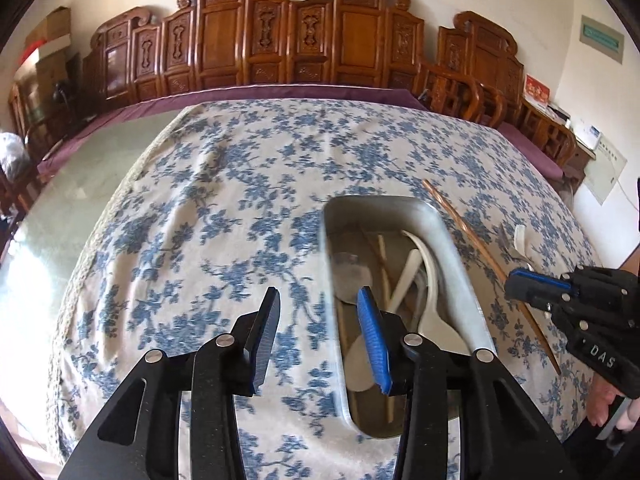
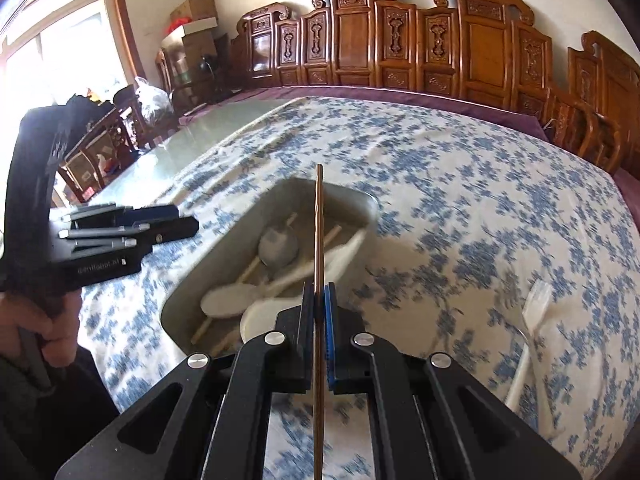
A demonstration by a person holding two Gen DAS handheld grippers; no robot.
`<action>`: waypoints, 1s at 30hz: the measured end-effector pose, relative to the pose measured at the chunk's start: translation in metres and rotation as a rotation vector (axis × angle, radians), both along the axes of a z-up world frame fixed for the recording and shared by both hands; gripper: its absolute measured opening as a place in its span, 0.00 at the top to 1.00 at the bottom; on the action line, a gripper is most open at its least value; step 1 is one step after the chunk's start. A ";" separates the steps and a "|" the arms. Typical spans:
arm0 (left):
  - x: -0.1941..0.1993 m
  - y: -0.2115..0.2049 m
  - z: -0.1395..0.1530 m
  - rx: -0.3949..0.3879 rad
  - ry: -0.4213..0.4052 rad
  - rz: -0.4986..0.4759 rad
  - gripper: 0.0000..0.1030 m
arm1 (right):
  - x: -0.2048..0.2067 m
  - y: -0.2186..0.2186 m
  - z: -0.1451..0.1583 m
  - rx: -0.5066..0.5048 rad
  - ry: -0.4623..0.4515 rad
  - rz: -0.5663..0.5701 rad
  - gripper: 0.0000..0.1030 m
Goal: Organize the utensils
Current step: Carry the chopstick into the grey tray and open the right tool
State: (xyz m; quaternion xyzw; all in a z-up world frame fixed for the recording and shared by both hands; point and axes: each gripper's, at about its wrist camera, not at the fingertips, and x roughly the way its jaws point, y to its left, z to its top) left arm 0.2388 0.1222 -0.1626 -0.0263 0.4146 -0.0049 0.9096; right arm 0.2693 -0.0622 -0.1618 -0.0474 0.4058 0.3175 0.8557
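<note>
Right gripper [image 2: 320,312] fills the near foreground of its own view: fingers [image 2: 308,320] clamped tight on a brown wooden chopstick [image 2: 319,232], which runs straight up the middle of the view, tip over the metal tray [image 2: 360,204], tail passing back between the linkages toward the camera. Gripper is pitched down at the counter [image 2: 500,208].

From the left wrist view the same chopstick [image 1: 480,248] sits diagonal just right of the tray [image 1: 460,264], pinched near its lower part by the right gripper [image 1: 520,280], which comes in from the right edge. Part of the hand [image 1: 604,404] holding it shows below.

Left gripper [image 1: 318,316]: fingers [image 1: 374,340] partly open, nothing between them. Left finger sits over bare tablecloth, right finger over the tray's left side. Also pitched down.

In the right wrist view the left gripper [image 2: 188,224] comes in from the left edge, roughly level across the frame, tips just short of the tray's near-left rim. Person's left hand [image 2: 40,320] wrapped around its handle, lower left.

Tray contents: several white spoons [image 2: 276,244], pale chopsticks [image 2: 248,272], jumbled.

Still outside on the cloth, right of the tray: white fork [image 2: 532,320], with a metal utensil beside it, type unclear from blur.

Counter carries a blue floral tablecloth; carved wooden chairs [image 2: 400,40] line the far side.
</note>
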 end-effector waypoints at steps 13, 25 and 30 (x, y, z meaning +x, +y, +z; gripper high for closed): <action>-0.003 0.028 0.004 -0.020 -0.018 0.061 0.61 | 0.028 0.060 -0.017 0.021 0.071 -0.009 0.94; -0.004 0.031 0.005 -0.026 -0.017 0.067 0.61 | 0.027 0.070 -0.046 -0.022 0.122 -0.076 0.94; -0.004 0.032 0.006 -0.024 -0.015 0.069 0.61 | 0.024 0.070 -0.050 0.000 0.147 -0.065 0.94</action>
